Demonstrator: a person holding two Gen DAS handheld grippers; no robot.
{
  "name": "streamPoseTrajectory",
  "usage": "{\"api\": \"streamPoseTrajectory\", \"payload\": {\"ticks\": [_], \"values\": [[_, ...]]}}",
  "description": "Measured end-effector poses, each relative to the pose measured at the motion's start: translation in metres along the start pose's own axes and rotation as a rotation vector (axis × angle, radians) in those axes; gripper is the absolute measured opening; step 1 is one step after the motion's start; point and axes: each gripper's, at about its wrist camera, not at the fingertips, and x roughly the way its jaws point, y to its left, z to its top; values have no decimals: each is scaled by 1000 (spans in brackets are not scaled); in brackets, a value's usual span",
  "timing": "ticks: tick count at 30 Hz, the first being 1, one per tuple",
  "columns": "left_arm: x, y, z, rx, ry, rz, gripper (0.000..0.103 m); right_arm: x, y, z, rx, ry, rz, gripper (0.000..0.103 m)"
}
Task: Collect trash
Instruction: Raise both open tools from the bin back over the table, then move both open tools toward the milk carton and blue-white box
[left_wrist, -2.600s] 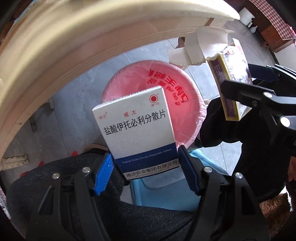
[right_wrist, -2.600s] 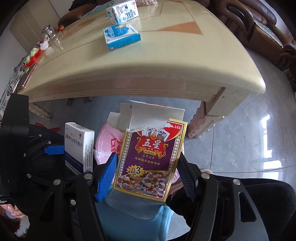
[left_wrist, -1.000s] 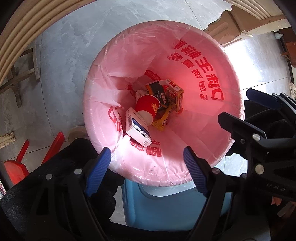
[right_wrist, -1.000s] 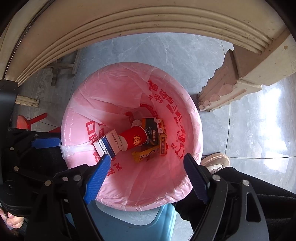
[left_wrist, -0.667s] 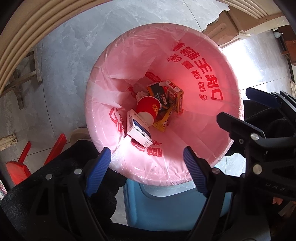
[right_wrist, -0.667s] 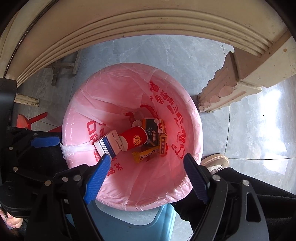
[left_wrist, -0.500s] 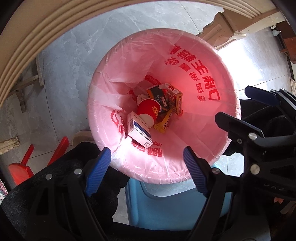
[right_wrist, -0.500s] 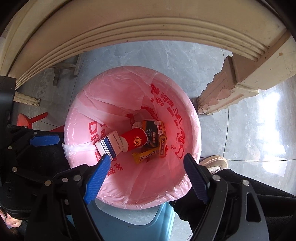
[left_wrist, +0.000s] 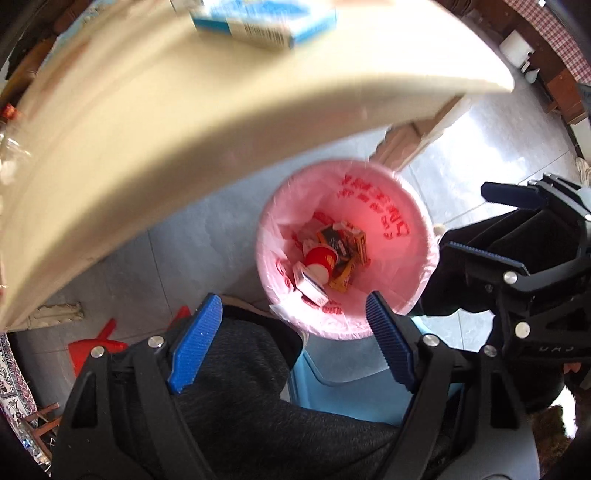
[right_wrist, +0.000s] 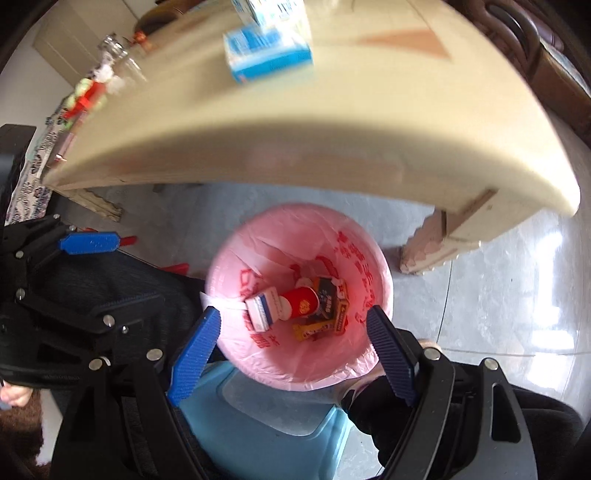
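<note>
Both tools are hanging empty, jaws spread wide: left tool (left_wrist: 293, 338), right tool (right_wrist: 293, 345). Neither is touching anything. Directly below them the pink-lined bin (right_wrist: 236, 280) is sitting on the grey floor, just beside a blue stool (right_wrist: 266, 417). The trash is lying at the bin's bottom: white medicine box (right_wrist: 261, 308), red paper cup (right_wrist: 301, 301), card box (right_wrist: 334, 301). The table (right_wrist: 332, 122) edge is overhanging the bin's far side; a blue-white carton (right_wrist: 267, 55) is still lying on top, blurred. Compared with a second ago, the bin is looking smaller and the table top is showing – both tools are rising. Earlier still, each was clamping a box; those are now in the bin.
</note>
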Motion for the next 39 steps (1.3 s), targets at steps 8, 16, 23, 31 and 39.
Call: {"api": "streamPoseTrajectory", "payload": {"ticks": [8,16,23,31,39], "values": [[-112,33,47,12,-125,27,80,-99,16,46,-73,-113,90,90],[-186,61,118,54,-127,50,82,-175,17,108,-95,-191,139,94],[-205,71,179,86,-95,29,82,-214,23,153,-144,-238,104,94],[-182,63,228,135,-42,19,82,-211,33,189,-199,-225,110,95],[-144,64,263,155,19,6,82,-191,37,210,-240,-193,120,95]]}}
